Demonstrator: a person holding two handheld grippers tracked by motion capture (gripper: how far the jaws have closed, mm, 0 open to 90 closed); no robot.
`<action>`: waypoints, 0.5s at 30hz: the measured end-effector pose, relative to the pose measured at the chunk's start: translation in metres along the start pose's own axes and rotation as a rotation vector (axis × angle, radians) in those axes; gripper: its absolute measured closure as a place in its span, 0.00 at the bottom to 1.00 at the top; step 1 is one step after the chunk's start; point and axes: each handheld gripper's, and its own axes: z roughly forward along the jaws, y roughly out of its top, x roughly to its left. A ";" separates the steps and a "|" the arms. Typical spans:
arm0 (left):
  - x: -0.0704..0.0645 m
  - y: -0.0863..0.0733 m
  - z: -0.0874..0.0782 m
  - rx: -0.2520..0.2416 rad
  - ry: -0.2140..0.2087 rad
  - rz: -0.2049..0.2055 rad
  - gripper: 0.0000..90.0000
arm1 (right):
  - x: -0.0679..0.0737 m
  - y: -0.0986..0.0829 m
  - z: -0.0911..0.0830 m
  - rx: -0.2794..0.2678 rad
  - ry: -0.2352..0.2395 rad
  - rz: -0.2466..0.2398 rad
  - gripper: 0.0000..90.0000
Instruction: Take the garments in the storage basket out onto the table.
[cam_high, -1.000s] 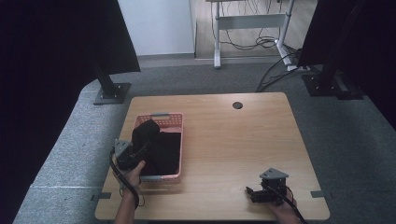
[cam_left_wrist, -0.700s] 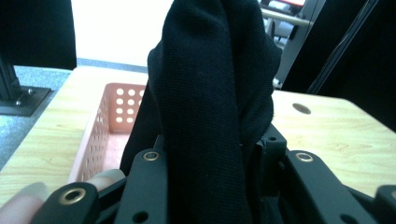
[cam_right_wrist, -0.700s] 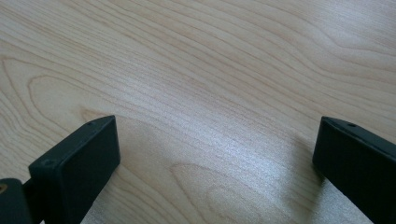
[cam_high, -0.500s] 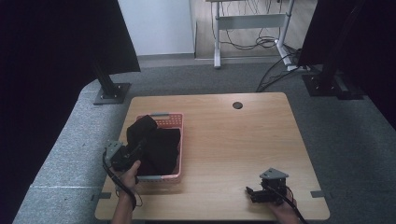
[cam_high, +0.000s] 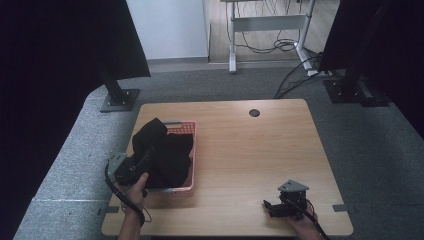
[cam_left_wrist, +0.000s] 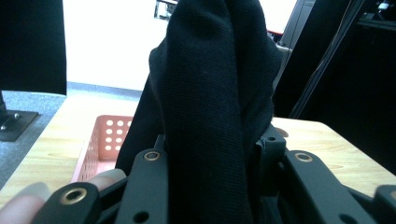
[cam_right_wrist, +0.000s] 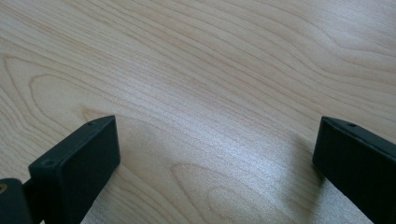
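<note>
A black garment (cam_high: 167, 152) fills the pink perforated basket (cam_high: 186, 129) on the table's left side. My left gripper (cam_high: 141, 159) is shut on a fold of that garment and holds it lifted over the basket's left edge. In the left gripper view the black cloth (cam_left_wrist: 210, 107) rises between the jaws, with the basket (cam_left_wrist: 105, 140) behind it. My right gripper (cam_high: 267, 206) rests near the table's front right edge, open. The right gripper view has bare wood between its fingers (cam_right_wrist: 79, 158).
The wooden table (cam_high: 250, 150) has a round cable hole (cam_high: 254, 112) at the back. Grey carpet surrounds it, with black stand bases (cam_high: 118, 100) at the back left and back right. A desk frame and cables stand behind.
My left gripper has pulled left and toward the table's front, drawing the black garment up and over the basket's left side. The right gripper has stayed still.
</note>
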 end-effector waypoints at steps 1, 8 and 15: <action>0.000 0.000 0.000 0.000 0.000 0.000 0.72 | 0.000 0.000 0.000 0.000 0.000 0.000 0.00; -0.007 0.004 -0.004 -0.017 -0.014 0.016 0.73 | 0.000 0.000 0.000 0.000 0.001 -0.001 0.00; -0.008 0.007 -0.009 -0.035 -0.023 0.014 0.73 | 0.000 0.000 0.000 -0.001 0.001 -0.002 0.00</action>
